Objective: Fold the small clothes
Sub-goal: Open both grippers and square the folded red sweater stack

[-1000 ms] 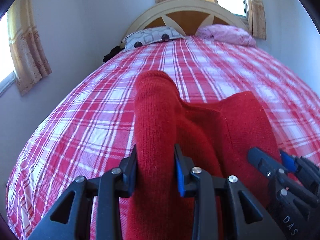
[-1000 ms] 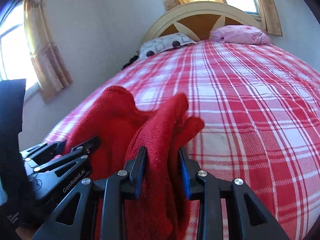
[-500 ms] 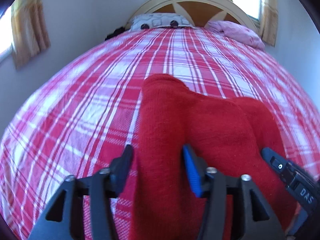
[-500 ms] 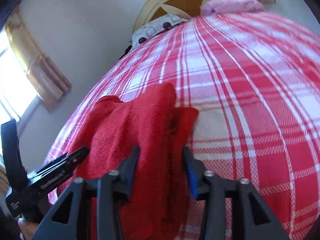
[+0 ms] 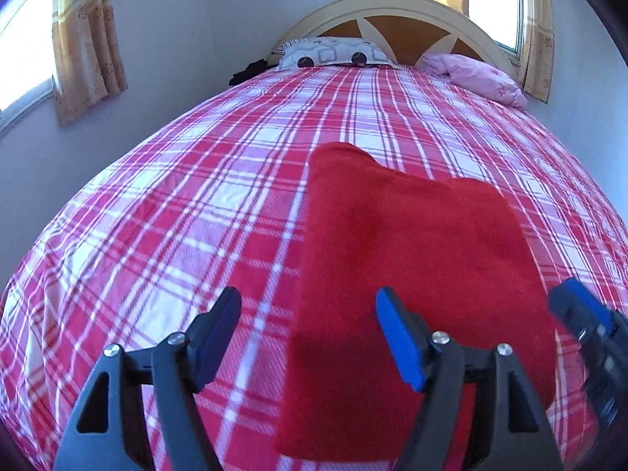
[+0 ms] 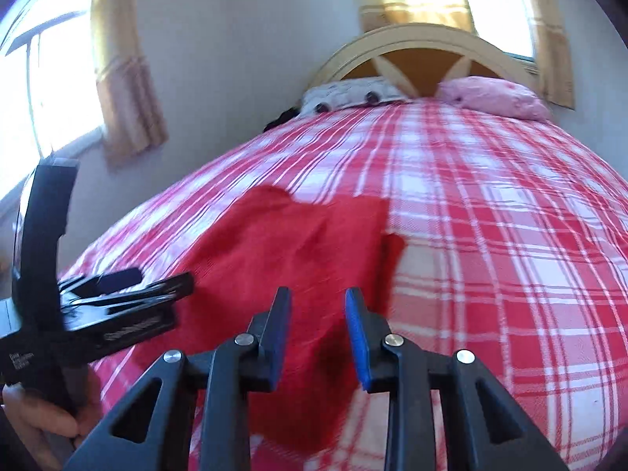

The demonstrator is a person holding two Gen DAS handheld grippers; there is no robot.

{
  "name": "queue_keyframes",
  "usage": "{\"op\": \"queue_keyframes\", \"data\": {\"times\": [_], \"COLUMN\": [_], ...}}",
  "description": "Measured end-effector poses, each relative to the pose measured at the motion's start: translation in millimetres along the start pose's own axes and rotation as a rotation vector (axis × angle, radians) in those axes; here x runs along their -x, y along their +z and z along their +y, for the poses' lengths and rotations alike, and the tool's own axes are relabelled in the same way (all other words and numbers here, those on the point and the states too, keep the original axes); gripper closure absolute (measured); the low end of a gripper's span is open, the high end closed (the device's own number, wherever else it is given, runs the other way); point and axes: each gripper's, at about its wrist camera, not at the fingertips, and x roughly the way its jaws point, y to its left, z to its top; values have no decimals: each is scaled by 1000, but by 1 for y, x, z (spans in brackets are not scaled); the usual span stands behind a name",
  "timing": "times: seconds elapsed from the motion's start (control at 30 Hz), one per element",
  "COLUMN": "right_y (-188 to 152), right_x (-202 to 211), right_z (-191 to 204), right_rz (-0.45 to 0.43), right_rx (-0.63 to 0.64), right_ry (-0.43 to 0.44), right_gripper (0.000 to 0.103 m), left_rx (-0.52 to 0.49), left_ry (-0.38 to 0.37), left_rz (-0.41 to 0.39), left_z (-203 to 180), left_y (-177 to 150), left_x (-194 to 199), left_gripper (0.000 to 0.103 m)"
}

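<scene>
A red knitted garment (image 5: 412, 259) lies folded and flat on the red-and-white plaid bed sheet (image 5: 176, 235). My left gripper (image 5: 308, 333) hovers over its near left edge. Its jaws are opening wide, and the cloth edge lies below the gap, touching neither pad. In the right wrist view the same garment (image 6: 274, 251) spreads under my right gripper (image 6: 318, 327). That gripper's jaws are closing, with a gap still between the blue pads and the cloth lying beneath it unpinched. The left gripper (image 6: 165, 278) shows at the left, held by a hand (image 6: 35, 424). The right gripper (image 5: 577, 306) appears blurred at the right edge.
At the head of the bed a patterned grey pillow (image 5: 333, 53) and a pink pillow (image 5: 475, 76) lean on the arched headboard (image 5: 392, 11). A dark item (image 5: 247, 72) sits beside the pillow by the wall. Curtained windows (image 6: 117, 78) flank the bed.
Both grippers have let go of the red garment, which has dropped from a raised bunch to lie flat on the sheet. The left jaws have spread wide. Both grippers have drawn back from the cloth.
</scene>
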Motion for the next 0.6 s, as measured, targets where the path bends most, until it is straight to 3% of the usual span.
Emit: {"op": "queue_keyframes", "data": {"times": [0.17, 0.6], "right_y": [-20, -30], "right_x": [-18, -22], "right_z": [1, 1], "right_rz": [90, 73], "right_rx": [-12, -12], "right_ry": [-18, -30], "right_gripper": [73, 73], "left_rx": [1, -6], "left_ry": [14, 40], "left_rz": [11, -31], "left_z": [-6, -9], "left_y": [-9, -20], "left_x": [-2, -15], "left_gripper": [29, 18]}}
